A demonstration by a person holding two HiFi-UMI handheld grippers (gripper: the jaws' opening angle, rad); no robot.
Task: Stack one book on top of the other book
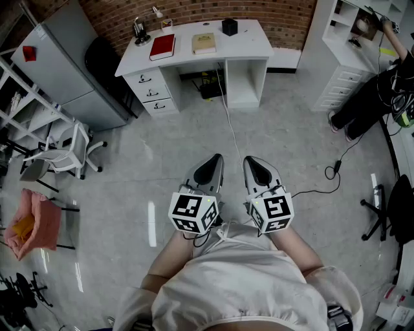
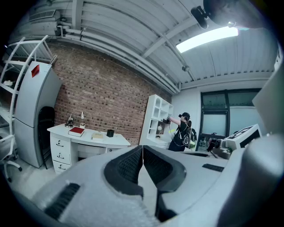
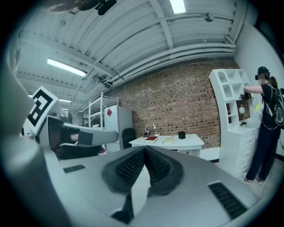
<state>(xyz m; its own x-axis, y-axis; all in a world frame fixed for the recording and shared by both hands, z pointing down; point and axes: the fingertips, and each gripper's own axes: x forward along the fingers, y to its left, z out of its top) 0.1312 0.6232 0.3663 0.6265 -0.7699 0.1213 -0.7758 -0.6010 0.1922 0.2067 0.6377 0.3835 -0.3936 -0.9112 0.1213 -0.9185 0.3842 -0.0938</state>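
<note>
- Grey floor [image 1: 129, 168] is seen beneath the left gripper [image 1: 215, 159] and right gripper [image 1: 250, 161], held side by side, each fully closed and empty.
- Farther off, a red book [image 1: 162, 46] and a tan book [image 1: 204, 43] are laid apart on a desk [image 1: 252, 39] by a brick wall [image 1: 272, 16].

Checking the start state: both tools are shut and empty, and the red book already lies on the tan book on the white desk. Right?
No: the head view shows the red book beside the tan book, apart, both flat on the white desk. The left tool and right tool are indeed shut and empty.
</note>
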